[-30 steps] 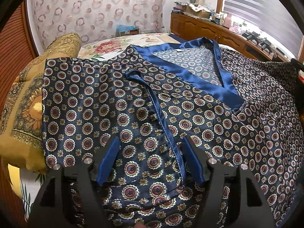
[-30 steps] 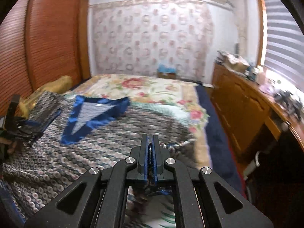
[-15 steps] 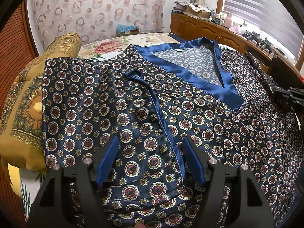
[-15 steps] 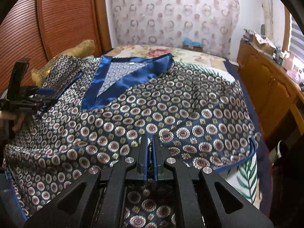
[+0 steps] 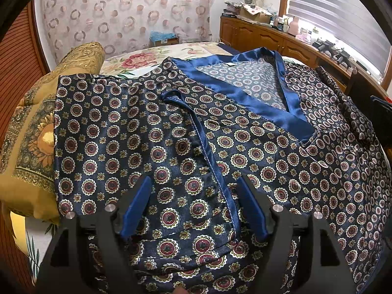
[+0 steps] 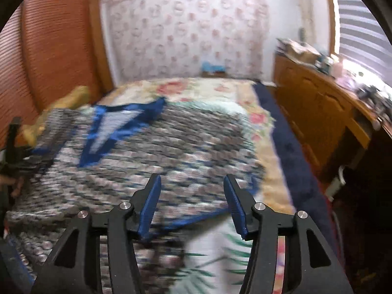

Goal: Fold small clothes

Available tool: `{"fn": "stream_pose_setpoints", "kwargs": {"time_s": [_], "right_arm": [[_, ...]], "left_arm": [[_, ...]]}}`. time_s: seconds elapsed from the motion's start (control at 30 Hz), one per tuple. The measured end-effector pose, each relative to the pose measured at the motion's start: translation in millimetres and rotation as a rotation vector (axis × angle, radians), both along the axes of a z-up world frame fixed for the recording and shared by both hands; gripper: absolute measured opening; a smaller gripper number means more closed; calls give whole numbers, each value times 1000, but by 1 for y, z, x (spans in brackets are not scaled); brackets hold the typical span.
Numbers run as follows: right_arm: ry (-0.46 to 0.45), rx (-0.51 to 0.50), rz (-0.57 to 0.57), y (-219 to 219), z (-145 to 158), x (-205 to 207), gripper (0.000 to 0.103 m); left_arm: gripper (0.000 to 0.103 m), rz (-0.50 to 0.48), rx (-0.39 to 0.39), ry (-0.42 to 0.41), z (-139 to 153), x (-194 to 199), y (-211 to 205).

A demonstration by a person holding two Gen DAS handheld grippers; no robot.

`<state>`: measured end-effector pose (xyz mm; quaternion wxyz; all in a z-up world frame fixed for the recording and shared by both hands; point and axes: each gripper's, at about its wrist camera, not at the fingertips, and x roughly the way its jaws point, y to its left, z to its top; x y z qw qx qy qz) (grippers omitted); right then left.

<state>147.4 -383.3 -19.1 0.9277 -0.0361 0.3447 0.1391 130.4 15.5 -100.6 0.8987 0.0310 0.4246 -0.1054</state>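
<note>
Lying spread across the flowered bedspread, one dark navy satin top with a medallion print and a glossy blue V-neck band covers most of the near half of the bed, its left sleeve folded in over the chest so that a blue-edged hem runs down the middle of the left wrist view. Just left of the garment sits one mustard-yellow patterned pillow, partly under the folded sleeve. Along the right side stands one long wooden dresser crowded with small items too blurred to count, under a striped window blind; a ring-patterned curtain hangs at the far end. The left gripper hovers close over the folded sleeve, jaws spread wide, gripping nothing. The right gripper, over the garment's near right hem, is also spread wide and empty; its view is motion-blurred.
</note>
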Motion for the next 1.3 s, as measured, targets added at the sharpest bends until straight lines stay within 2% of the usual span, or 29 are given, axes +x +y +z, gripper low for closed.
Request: {"fn": "stream_pose_setpoints", "kwargs": {"time_s": [0.1, 0.23, 0.37, 0.47, 0.5, 0.53, 0.57, 0.6, 0.63, 0.77, 0.9, 1.17, 1.3], "right_arm": [[73, 0, -61, -16, -18, 16, 54], [148, 31, -82, -26, -39, 26, 54], [157, 11, -96, -25, -43, 28, 54], [159, -44, -94, -17, -44, 34, 52], [152, -57, -85, -15, -43, 35, 46], [149, -71, -81, -14, -43, 38, 31], [146, -92, -83, -11, -44, 40, 21], [139, -98, -74, -10, -43, 41, 17], [136, -99, -64, -9, -43, 42, 5], [99, -84, -36, -4, -33, 45, 2], [36, -59, 8, 10, -10, 46, 1], [-60, -66, 126, 65, 35, 59, 1], [-71, -44, 181, 92, 48, 69, 1]], "left_arm": [[73, 0, 0, 0, 0, 0, 0], [74, 0, 0, 0, 0, 0, 0], [74, 0, -1, 0, 0, 0, -1], [74, 1, -1, 0, 0, 0, -1], [74, 1, 0, 0, 0, 0, -1], [74, 1, 0, -1, 0, 0, 0], [74, 1, -1, 0, 0, 0, 0], [74, 1, -1, 0, 0, 0, -1], [74, 1, -1, 0, 0, 0, -1], [75, 1, -1, 0, 0, 0, 0], [75, 1, -1, 0, 0, 0, 0], [75, 1, -1, -1, 0, 0, -1], [75, 1, -1, -1, 0, 0, -1]]}}
